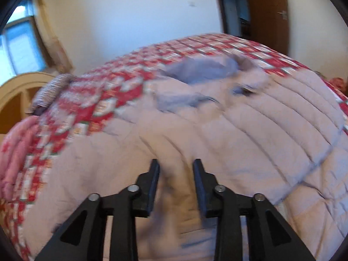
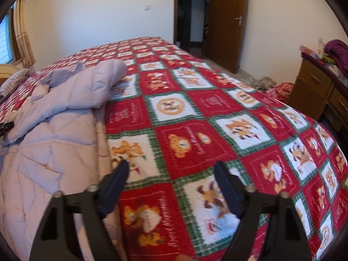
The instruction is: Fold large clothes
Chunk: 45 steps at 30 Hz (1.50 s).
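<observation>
Quilted coat on bed, mid-fold; neither gripper holding.

Left wrist: left gripper [image 1: 176,163] over the pale lilac quilted coat [image 1: 239,119], fingers [image 1: 153,174] partly apart, fabric below them, not pinched; likely just let go. Right wrist: right gripper [image 2: 171,167] wide open, empty, over the red patchwork bedspread [image 2: 195,117] just beside the coat's edge, probably reaching for it.
</observation>
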{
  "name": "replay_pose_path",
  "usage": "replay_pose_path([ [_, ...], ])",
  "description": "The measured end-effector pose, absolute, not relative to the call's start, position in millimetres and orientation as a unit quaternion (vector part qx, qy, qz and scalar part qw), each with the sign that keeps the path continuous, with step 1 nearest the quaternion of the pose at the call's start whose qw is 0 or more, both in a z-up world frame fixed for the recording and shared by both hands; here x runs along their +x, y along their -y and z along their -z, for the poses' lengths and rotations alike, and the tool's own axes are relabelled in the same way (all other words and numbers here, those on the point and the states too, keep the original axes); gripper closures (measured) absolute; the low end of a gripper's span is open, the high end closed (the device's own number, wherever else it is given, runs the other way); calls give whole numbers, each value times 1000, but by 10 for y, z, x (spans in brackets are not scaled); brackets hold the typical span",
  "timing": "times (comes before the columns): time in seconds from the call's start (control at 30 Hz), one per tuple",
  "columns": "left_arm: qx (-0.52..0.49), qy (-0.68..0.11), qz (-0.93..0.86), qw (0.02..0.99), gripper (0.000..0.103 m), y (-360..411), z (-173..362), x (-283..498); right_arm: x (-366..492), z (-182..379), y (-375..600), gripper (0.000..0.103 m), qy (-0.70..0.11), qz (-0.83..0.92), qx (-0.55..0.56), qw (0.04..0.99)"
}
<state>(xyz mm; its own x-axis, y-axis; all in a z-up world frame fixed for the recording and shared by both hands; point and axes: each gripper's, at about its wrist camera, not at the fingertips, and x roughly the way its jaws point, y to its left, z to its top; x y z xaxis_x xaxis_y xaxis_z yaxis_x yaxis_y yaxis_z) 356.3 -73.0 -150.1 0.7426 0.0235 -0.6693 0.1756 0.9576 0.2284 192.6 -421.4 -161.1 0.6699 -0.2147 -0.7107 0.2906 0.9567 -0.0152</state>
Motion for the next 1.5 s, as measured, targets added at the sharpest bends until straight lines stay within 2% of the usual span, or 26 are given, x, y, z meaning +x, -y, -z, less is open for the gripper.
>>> replay_pose_path([
  [0.03, 134, -346, 25, 928, 56, 664, 1433, 3593, 1979, 1563, 4173, 37, -385, 130, 45, 912],
  [0.1, 117, -333, -2, 935, 45, 544, 1296, 3662, 2078, 1443, 4092, 38, -380, 115, 41, 917],
  [0.17, 91, -321, -22, 943, 45, 501, 1152, 3676, 2233, 1292, 4008, 38, -368, 103, 37, 923],
  [0.2, 72, -315, -18, 946, 44, 502, 1076, 3684, 2332, 1220, 3972, 41, -362, 95, 41, 927],
  [0.33, 56, -312, 1, 948, 30, 867, 961, 3725, 2877, 1078, 3853, 45, -349, 81, 64, 931],
  [0.5, 139, -326, -31, 934, 29, 1334, 1374, 3978, 3538, 1267, 3785, 46, -365, 80, 101, 922],
  [0.6, 185, -352, -75, 914, 29, 1305, 1777, 4173, 3709, 1467, 3635, 46, -383, 50, 100, 917],
  [0.67, 174, -373, -81, 908, 29, 1145, 1972, 4243, 3777, 1635, 3518, 46, -399, 45, 89, 911],
  [0.8, 141, -373, -77, 914, 16, 939, 2015, 4254, 3801, 1888, 3392, 46, -414, 41, 69, 907],
  [1.5, 100, -385, -57, 916, 14, 857, 2107, 4282, 3844, 2056, 3188, 43, -411, 76, -1, 908],
])
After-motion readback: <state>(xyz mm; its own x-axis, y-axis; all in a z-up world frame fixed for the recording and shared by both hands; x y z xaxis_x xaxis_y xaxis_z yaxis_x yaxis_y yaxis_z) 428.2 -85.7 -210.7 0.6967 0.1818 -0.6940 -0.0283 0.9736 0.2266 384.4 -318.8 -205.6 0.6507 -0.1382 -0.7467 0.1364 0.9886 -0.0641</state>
